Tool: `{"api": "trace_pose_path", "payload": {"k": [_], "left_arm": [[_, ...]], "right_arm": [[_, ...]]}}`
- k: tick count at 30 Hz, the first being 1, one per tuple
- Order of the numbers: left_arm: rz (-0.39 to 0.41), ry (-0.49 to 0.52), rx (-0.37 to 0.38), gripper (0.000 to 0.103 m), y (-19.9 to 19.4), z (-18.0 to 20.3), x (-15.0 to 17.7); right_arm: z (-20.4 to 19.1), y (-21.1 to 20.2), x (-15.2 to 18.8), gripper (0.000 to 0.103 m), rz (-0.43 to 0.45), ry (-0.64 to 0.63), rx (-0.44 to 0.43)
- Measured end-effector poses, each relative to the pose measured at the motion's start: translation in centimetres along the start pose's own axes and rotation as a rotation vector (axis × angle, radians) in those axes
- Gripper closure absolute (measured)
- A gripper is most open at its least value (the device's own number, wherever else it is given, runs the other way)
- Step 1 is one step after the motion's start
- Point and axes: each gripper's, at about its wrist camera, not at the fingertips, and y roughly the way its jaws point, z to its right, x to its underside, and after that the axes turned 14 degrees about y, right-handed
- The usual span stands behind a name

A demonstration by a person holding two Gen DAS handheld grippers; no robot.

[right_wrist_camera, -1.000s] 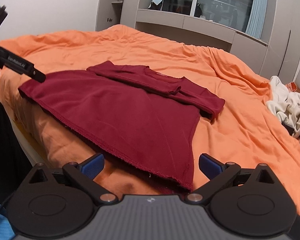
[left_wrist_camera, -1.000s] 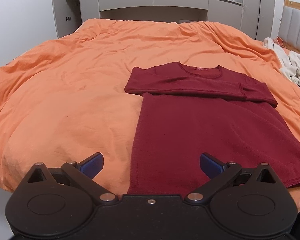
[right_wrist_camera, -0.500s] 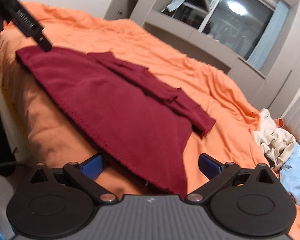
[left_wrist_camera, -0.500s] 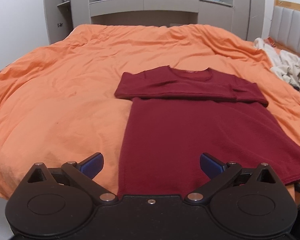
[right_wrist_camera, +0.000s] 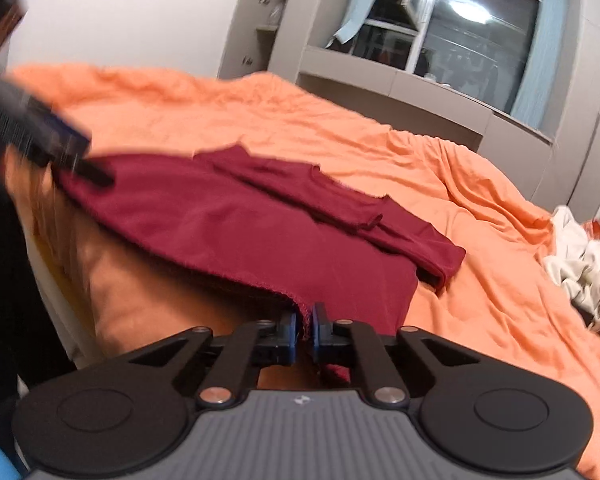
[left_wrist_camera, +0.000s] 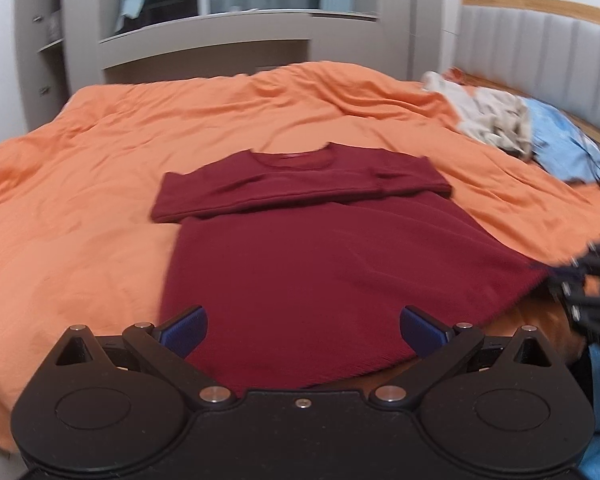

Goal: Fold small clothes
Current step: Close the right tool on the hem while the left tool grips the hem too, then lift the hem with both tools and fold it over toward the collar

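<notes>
At lower centre, the right gripper [right_wrist_camera: 303, 322] pinches the hem corner of the maroon shirt [right_wrist_camera: 240, 224], while the left gripper [left_wrist_camera: 302, 326] hovers with jaws spread.

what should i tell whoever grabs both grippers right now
Right gripper: shut on the hem corner of the maroon shirt.
Left gripper: open, fingers spread over the hem's other end, gripping nothing.
The shirt lies flat on the orange duvet, collar away from you, hem at the near bed edge.
Done: both sleeves folded across the chest.
Left: grip the left hem corner, then probably carry the hem up to the collar.
Beige clothes wait near the headboard.
</notes>
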Motion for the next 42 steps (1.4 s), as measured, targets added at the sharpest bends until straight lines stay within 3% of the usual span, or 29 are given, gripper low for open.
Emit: {"api": "trace_pose_path", "payload": {"k": [6,9,13,16,20,22,26,28,36,38,39,42], "left_arm": [[-0.019,0.097,0.053,0.001,1.6,3.1,0.0],[-0.057,0.147,0.004,0.001,2.7,4.3,0.1],[-0.101,0.144,-0.104,0.013,3.7,3.7,0.3],[-0.102,0.108,-0.145,0.027,3.4,2.1,0.4],[-0.108,0.099,-0.237,0.038,2.6,0.4,0.9],[-0.104,0.091,-0.250,0.054,2.1,-0.3,1.3],[-0.090,0.045,-0.224,0.067,1.6,-1.3,1.6],[-0.080,0.041,-0.220,0.080,1.6,-1.5,1.6],[-0.058,0.046,-0.252,0.087,1.4,-1.1,1.1],[-0.047,0.042,-0.262,0.092,1.2,-1.1,1.1],[-0.036,0.036,-0.266,0.096,1.0,-1.1,1.1],[0.013,0.023,-0.273,0.098,0.1,-1.1,1.0]], "right_arm": [[2.1,-0.3,-2.7,0.096,0.054,0.160,-0.042],[2.8,-0.6,-3.5,0.097,0.078,0.191,-0.052],[3.3,-0.9,-3.4,0.097,0.091,0.205,-0.039],[3.4,-0.8,-3.1,0.097,0.091,0.223,-0.032],[3.4,-0.6,-2.3,0.097,0.060,0.226,-0.032],[3.1,-0.3,-1.7,0.097,0.033,0.217,-0.036],[2.5,0.1,-0.3,0.095,-0.017,0.187,-0.009],[2.1,0.3,0.4,0.090,-0.037,0.167,0.009],[0.7,0.3,2.4,0.067,-0.066,0.058,0.074],[0.6,0.1,2.4,0.078,-0.058,0.053,0.097],[0.6,0.0,2.4,0.092,-0.052,0.056,0.116],[1.0,-0.7,2.1,0.096,-0.007,0.076,0.138]]}}
